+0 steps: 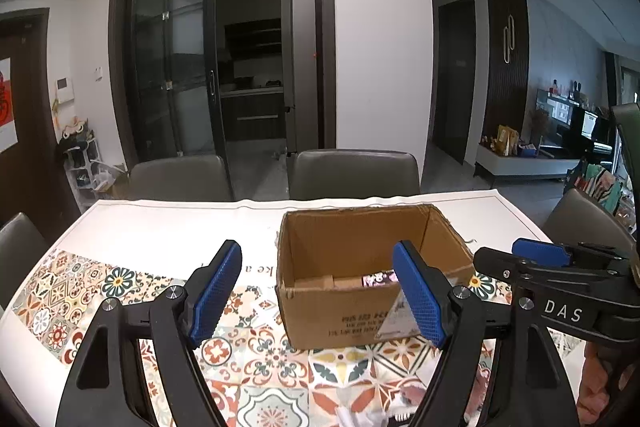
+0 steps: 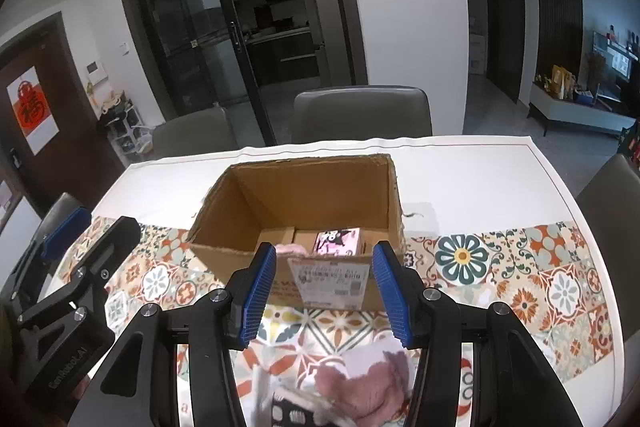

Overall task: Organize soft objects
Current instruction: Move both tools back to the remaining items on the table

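An open cardboard box point(image 1: 360, 315) point(image 2: 248, 251) stands on the patterned table runner. Inside lie a pink-and-black printed soft item point(image 2: 337, 242) point(image 1: 380, 279) and a pale pink fluffy piece point(image 2: 292, 249). My left gripper point(image 1: 320, 295) is open and empty, in front of the box's left part. My right gripper point(image 2: 326, 291) is open and empty, in front of the box, above a pink and white plush toy point(image 2: 360, 391) that lies on the table near the front edge; the toy also shows at the bottom of the left wrist view point(image 1: 400, 403). The right gripper appears in the left view point(image 1: 540, 255).
The white table point(image 2: 480, 179) carries a colourful tiled runner point(image 2: 520, 267). Grey chairs point(image 2: 360, 115) stand along the far side and at both ends. A shipping label point(image 2: 332, 279) is on the box front. Glass doors and a hallway lie behind.
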`<state>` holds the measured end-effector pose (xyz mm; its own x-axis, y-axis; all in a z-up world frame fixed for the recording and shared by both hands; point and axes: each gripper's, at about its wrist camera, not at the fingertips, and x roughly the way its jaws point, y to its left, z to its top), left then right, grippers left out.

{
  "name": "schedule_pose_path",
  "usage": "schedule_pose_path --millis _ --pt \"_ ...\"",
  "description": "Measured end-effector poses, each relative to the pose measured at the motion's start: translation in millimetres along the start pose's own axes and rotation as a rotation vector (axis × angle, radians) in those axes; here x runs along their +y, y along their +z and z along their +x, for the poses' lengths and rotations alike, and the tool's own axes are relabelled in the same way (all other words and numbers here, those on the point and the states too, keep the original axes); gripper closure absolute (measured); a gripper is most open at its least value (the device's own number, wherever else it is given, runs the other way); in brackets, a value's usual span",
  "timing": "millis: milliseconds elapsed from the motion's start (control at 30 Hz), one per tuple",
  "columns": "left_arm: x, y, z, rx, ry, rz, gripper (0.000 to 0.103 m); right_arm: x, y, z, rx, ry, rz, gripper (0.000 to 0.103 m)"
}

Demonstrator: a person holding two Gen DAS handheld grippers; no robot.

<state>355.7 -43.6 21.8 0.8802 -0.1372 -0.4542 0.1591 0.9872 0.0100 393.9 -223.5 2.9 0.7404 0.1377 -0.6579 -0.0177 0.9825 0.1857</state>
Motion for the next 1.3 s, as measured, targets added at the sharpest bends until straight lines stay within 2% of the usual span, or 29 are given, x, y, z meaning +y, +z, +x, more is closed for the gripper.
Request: schedule_pose_path --millis 600,1300 --pt "5.0 -38.1 -40.6 0.083 -0.006 -0.021 0.025 14.2 -43.9 -28.5 0.047 0.015 -0.018 0.051" --pt "6.8 -96.4 -47.0 0.245 -0.064 0.006 0.026 17.1 -109.3 -22.3 0.199 0.009 0.032 0.051"
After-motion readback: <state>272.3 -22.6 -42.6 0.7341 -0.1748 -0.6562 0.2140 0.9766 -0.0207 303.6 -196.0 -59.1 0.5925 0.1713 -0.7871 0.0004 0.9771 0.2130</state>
